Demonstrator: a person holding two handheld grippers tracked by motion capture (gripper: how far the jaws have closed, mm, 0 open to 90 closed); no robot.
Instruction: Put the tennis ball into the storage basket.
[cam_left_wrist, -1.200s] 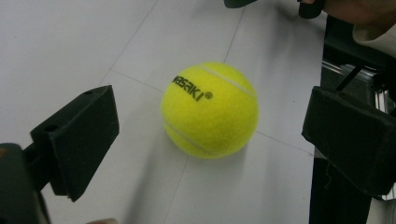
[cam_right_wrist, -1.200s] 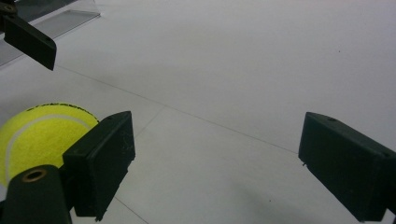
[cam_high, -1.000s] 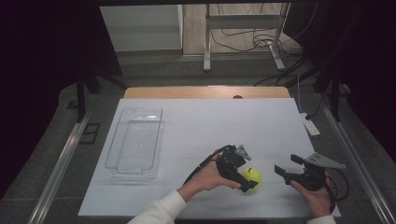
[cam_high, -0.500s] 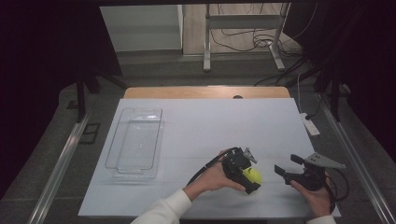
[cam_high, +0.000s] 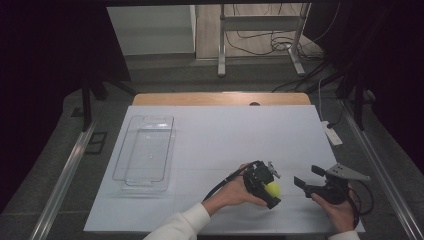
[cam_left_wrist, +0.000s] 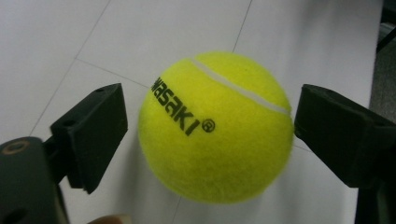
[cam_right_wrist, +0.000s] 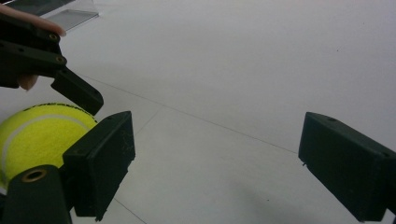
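I had the left gripper (cam_left_wrist: 205, 135) straddling the tennis ball (cam_left_wrist: 215, 127) on the table (cam_high: 210, 135), jaws just closing, one pad touching, the other short. Light, fuzzy, springy; I'd pinch across its middle. Right gripper (cam_right_wrist: 215, 158) sat apart, empty.

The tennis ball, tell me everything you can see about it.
The tennis ball is bright yellow-green and fuzzy, felt by the look of it, with a curved white seam and black lettering plus a registered mark. It sits on the white table, near the front edge, between the jaws of the left gripper, which have just been closing around it. The right-hand jaw looks to be at its surface; a narrow gap remains on the other side. It seems whole and clean.
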